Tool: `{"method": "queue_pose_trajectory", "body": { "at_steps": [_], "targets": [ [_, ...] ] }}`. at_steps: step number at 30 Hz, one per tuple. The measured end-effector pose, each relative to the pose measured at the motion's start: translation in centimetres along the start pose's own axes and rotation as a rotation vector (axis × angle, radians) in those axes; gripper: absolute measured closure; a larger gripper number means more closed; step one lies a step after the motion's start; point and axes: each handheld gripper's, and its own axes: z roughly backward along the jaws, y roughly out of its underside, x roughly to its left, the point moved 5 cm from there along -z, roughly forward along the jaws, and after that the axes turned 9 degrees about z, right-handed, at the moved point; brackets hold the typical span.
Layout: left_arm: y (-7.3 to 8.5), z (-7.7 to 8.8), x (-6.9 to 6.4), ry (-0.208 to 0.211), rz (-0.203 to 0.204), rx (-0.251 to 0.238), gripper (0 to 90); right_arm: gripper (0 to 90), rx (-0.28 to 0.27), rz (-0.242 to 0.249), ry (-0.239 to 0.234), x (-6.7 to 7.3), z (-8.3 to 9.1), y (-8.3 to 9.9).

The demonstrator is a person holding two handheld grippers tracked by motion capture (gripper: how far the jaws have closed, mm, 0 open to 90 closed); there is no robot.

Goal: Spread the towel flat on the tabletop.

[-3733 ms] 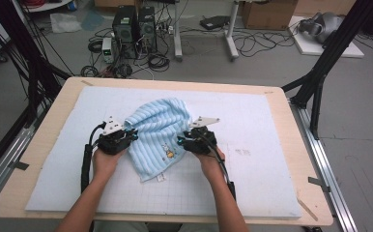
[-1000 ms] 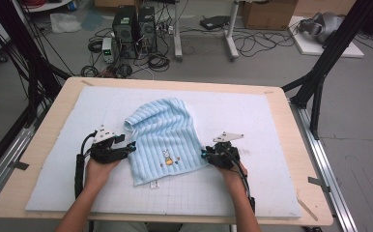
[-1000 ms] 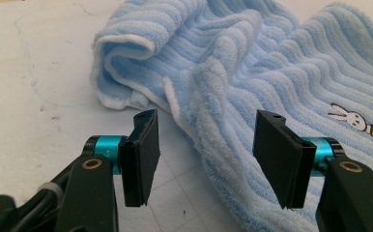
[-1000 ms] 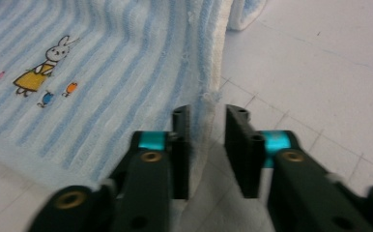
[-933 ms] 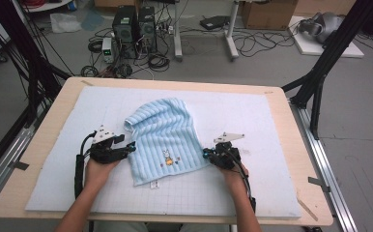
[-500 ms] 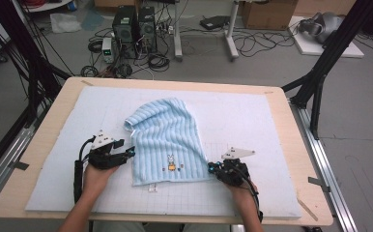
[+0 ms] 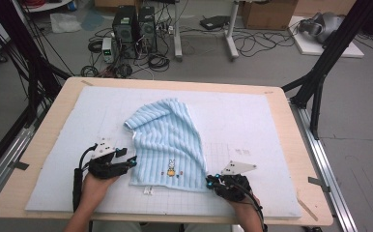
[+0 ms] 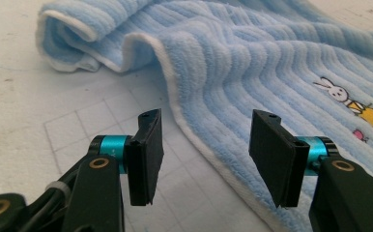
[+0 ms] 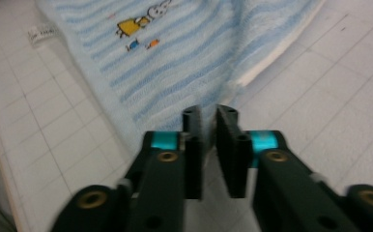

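Observation:
A light blue striped towel (image 7: 167, 142) with a small rabbit picture lies partly folded on the white gridded mat (image 7: 252, 125). My left gripper (image 7: 131, 161) sits at the towel's near left edge. In the left gripper view its jaws (image 8: 204, 145) stand open and have just been closing. The towel's white hem (image 8: 194, 130) runs between them, untouched by the pads. My right gripper (image 7: 209, 181) is at the towel's near right corner. Its jaws (image 9: 209, 121) have just been opening and show a narrow gap with nothing in it; the towel corner (image 9: 233, 87) lies just ahead of the tips.
The mat covers a wooden table (image 7: 298, 145) with bare mat to the right and left of the towel. A small white label (image 7: 148, 191) pokes out at the towel's near edge. Computers (image 7: 134, 24), cables and black frame legs (image 7: 320, 72) stand on the floor beyond.
My right gripper has moved toward the near edge, drawing the towel's right corner out flat, and its jaws have parted. The left gripper has shifted slightly nearer along the left edge.

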Motion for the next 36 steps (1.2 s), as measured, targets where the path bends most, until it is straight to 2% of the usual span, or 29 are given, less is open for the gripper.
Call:
{"method": "queue_pose_trajectory", "body": {
  "at_steps": [2, 4, 9, 11, 14, 19, 22, 23, 26, 28, 31, 33, 34, 36],
  "targets": [
    [0.1, -0.1, -0.3, -0.003, -0.008, 0.010, 49.4, 60.0, -0.035, -0.025, 0.020, -0.3, 0.0, -0.3],
    [0.1, -0.3, -0.5, 0.008, -0.013, 0.021, 50.0, 50.4, -0.057, -0.031, 0.043, -0.7, 0.0, -0.6],
    [0.3, -0.6, -0.6, 0.009, -0.027, 0.064, 50.4, 38.2, -0.077, -0.074, 0.103, -1.9, -0.6, -1.3],
    [0.4, -0.9, -0.8, 0.008, -0.045, 0.081, 50.4, 35.0, -0.085, -0.089, 0.134, -2.3, -0.9, -1.6],
    [0.7, -1.3, -1.5, 0.007, -0.113, 0.138, 52.9, 34.3, -0.081, -0.109, 0.157, -2.6, -1.4, -2.0],
    [0.8, -1.2, -1.9, 0.039, -0.136, 0.138, 68.5, 34.5, -0.080, -0.114, 0.168, -2.6, -2.2, -2.3],
    [0.9, -1.2, -2.3, 0.057, -0.160, 0.145, 81.7, 35.7, -0.069, -0.111, 0.171, -2.6, -2.4, -2.4],
    [0.9, -1.2, -2.4, 0.057, -0.156, 0.144, 84.3, 36.4, -0.069, -0.113, 0.174, -2.6, -2.4, -2.4],
    [0.9, -1.1, -2.4, 0.067, -0.133, 0.148, 86.2, 39.2, -0.061, -0.125, 0.176, -2.8, -2.4, -2.3],
    [1.0, -1.0, -2.3, 0.083, -0.105, 0.153, 86.4, 46.3, -0.042, -0.126, 0.173, -2.8, -2.5, -2.3],
    [1.2, -0.6, -2.3, 0.100, -0.075, 0.159, 86.4, 57.9, 0.016, -0.123, 0.146, -2.7, -2.9, -2.0],
    [1.4, -0.2, -2.3, 0.107, -0.070, 0.162, 86.4, 68.6, 0.029, -0.123, 0.152, -2.7, -2.8, -2.0],
    [1.5, -0.1, -2.3, 0.112, -0.072, 0.164, 86.5, 76.1, 0.035, -0.117, 0.139, -2.6, -2.7, -2.0],
    [1.8, 0.3, -2.5, 0.124, -0.072, 0.167, 86.5, 84.4, 0.043, -0.105, 0.113, -2.5, -2.6, -1.9]
  ]
}}
